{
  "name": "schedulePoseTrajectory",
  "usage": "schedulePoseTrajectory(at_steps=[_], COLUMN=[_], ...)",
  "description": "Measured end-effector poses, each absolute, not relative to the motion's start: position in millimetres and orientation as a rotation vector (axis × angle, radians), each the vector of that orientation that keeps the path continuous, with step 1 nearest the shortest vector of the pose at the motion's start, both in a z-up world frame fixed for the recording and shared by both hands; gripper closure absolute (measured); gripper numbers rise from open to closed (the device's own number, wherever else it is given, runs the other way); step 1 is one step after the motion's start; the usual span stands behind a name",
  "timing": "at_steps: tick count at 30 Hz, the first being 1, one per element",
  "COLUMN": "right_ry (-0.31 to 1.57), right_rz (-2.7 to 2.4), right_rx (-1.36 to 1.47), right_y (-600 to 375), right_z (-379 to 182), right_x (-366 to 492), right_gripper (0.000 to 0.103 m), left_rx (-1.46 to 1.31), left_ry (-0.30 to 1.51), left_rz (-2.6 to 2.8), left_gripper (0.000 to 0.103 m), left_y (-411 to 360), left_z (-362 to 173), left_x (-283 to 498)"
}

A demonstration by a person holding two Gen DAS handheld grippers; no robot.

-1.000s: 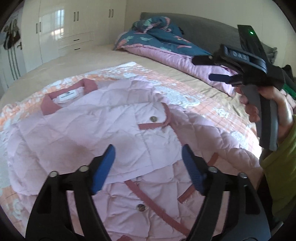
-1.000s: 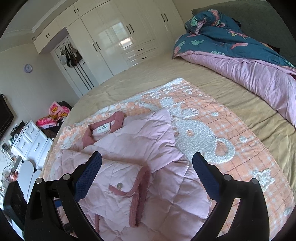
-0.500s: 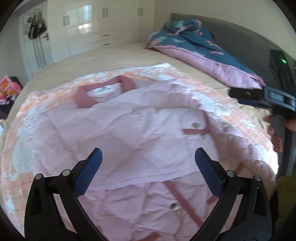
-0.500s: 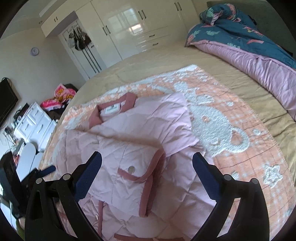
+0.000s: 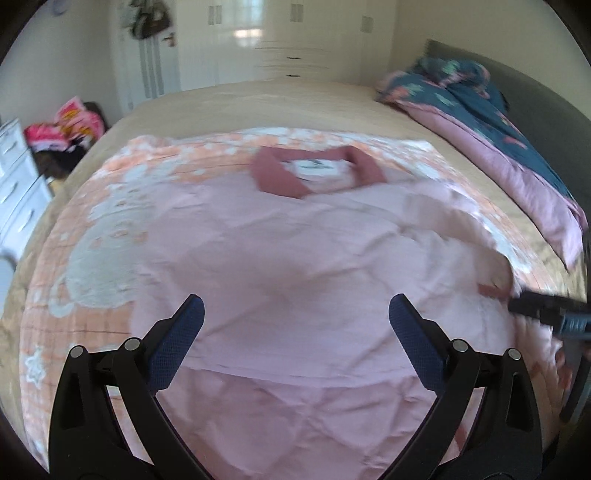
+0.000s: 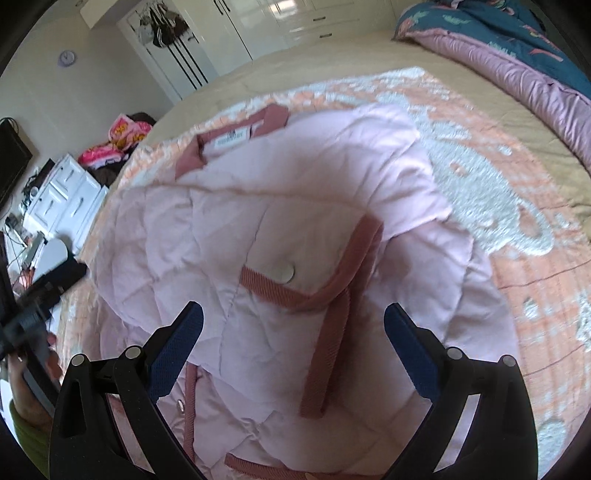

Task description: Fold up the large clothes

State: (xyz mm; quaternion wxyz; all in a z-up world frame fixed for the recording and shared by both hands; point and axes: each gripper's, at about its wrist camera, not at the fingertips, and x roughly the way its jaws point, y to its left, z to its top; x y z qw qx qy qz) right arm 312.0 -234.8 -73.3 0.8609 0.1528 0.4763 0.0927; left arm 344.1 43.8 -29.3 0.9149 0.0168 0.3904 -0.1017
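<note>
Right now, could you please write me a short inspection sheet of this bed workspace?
Surface: peach patterned blanket spread over the bed.
Job's things: pink quilted jacket lying flat, sleeve folded across it, collar at the far end.
Clutter: teal and pink duvet bunched by the headboard.
Grippers: left hand-held gripper open, its jaws just widened, holding nothing; right hand-held gripper open, holding nothing.
Cables: nothing seen on the bed.
Surroundings: white wardrobes, white drawers.

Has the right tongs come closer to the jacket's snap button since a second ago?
Yes. The right tongs have dropped toward the pink jacket; its snap button now sits just beyond the open tips.
</note>
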Motion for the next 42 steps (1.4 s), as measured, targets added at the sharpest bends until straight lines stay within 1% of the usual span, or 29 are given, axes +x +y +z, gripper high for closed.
schedulePoseTrajectory(at_steps=[7,12,13,14,16,18,20,23,25,26,27,28,30,33,38,42], right_ry=[1.04,1.012,1.004,0.997,0.988,0.973,0.942,0.839,0.734,0.692,0.633,0.597,0.538,0.498,0.447,0.446], right_rz=[0.19,0.189,0.192,0.199,0.225,0.237,0.248,0.285,0.317,0.326,0.337,0.352,0.355,0.345,0.326,0.292], right_rx=[0.33,0.41,0.414,0.412,0.402,0.378,0.338,0.264,0.14,0.095,0.039,0.017,-0.026,-0.084,-0.161,-0.174], right_y=[-229.8,-237.8,-238.3,-237.7,-233.1,-227.0,-221.3,-212.7,-198.7,-194.5,-188.9,-186.9,-182.1,-177.4,-174.8,-182.6], right_z=[-98.6,-103.7,-103.3,-102.8,-101.2,-98.6,-92.0,-71.7,-45.9,-34.4,-17.2,-6.0,20.0,49.3,79.0,83.1], right_x=[316.5,317.6,317.1,316.9,316.3,315.9,314.3,307.1,297.6,295.8,292.8,292.6,295.2,311.4,342.4,371.9], right_gripper=[0.005,0.005,0.006,0.014,0.023,0.038,0.065,0.082,0.087,0.091,0.091,0.093,0.094,0.094,0.095,0.095], left_rx=[-0.077,-0.133,-0.145,-0.152,-0.161,-0.174,-0.186,-0.214,-0.24,-0.256,-0.266,-0.28,-0.302,-0.303,-0.318,-0.34], left_ry=[0.797,0.786,0.786,0.787,0.787,0.786,0.783,0.783,0.78,0.776,0.772,0.766,0.752,0.747,0.743,0.747], left_rz=[-0.124,-0.093,-0.087,-0.086,-0.084,-0.082,-0.08,-0.078,-0.078,-0.081,-0.081,-0.081,-0.082,-0.077,-0.062,-0.083], left_gripper=[0.009,0.009,0.009,0.009,0.009,0.009,0.009,0.009,0.009,0.009,0.009,0.009,0.009,0.009,0.009,0.009], left_y=[89.3,108.2,111.0,113.0,115.6,119.7,124.0,130.5,135.3,138.6,140.6,143.6,147.2,149.3,150.8,145.7], left_z=[-24.3,-21.4,-21.3,-21.4,-21.4,-21.0,-19.9,-19.5,-18.1,-16.6,-15.2,-13.4,-10.7,-9.6,-10.5,-14.9], left_x=[354.1,355.0,355.7,356.5,357.9,358.9,359.3,360.8,361.1,361.4,361.8,362.3,363.5,368.2,376.8,385.4])
